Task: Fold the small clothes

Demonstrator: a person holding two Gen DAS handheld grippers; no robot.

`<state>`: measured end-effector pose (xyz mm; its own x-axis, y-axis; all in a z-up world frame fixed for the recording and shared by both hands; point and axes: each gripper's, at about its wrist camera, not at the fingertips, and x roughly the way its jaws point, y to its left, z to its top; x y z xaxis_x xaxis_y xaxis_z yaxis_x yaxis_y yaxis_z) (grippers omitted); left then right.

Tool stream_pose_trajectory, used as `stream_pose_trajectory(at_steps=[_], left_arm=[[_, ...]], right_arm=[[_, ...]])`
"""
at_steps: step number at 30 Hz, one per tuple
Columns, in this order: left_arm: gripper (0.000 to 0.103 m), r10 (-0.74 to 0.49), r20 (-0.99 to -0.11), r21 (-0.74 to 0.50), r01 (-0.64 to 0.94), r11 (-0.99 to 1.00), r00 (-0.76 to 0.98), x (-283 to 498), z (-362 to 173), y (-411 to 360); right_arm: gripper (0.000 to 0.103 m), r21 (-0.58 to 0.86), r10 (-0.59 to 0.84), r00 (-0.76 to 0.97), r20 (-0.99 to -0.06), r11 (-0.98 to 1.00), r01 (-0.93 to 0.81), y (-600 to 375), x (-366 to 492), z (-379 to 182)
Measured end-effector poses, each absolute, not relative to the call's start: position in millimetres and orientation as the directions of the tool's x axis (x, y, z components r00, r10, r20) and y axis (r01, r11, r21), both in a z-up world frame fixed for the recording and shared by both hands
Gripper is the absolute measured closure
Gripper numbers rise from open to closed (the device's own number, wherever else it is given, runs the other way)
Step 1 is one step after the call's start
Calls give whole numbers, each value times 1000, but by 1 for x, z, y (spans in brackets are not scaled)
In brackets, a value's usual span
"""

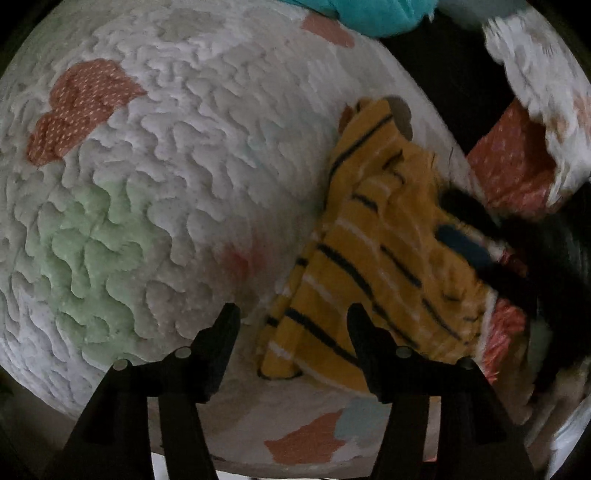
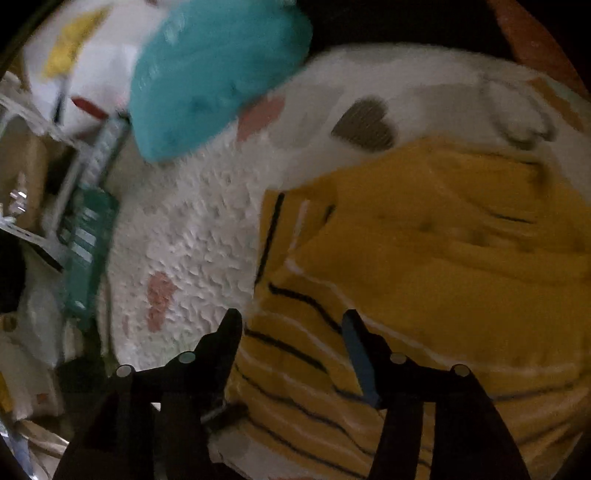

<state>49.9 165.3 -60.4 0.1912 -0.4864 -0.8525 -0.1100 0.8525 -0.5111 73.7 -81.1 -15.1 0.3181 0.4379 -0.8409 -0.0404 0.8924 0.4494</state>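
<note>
A small yellow garment with dark and white stripes (image 1: 380, 258) lies crumpled on a white quilted blanket (image 1: 166, 166). My left gripper (image 1: 293, 314) is open and empty, its fingers just above the garment's near left edge. In the left wrist view the right gripper shows as a dark blur (image 1: 517, 251) at the garment's right side. In the right wrist view the same garment (image 2: 424, 266) fills the right half. My right gripper (image 2: 291, 319) is open, hovering over the garment's striped left edge, holding nothing.
A teal cushion (image 2: 214, 74) lies on the blanket at the far side; it also shows in the left wrist view (image 1: 384, 14). Cluttered shelves and boxes (image 2: 55, 206) stand to the left beyond the blanket's edge. An orange-lined flap of the blanket (image 1: 517, 162) is folded up at the right.
</note>
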Motion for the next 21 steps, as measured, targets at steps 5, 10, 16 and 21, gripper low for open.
stream_pose_trajectory(at_steps=[5,10,16,21], left_arm=[[39,-429,-884,-444,-41,895,187,40,-63,152],[35,-416,-890,-427,-20,904,186,39,-67,139],[54,-408,-894,-418,-16,908,184,40,-73,116],[91,-485,-857,-498,-37,866,174,29,-72,102]], right_arm=[[40,298,293,237,-926,955,-16,-41,118,-38],[28,144,165,177,-970,982,-125,-9,138,-47],[27,-62,-17,164,-986,960,-273,25,134,-62],[80,-204,-108,273,-956,913,-353,33,112,-57]])
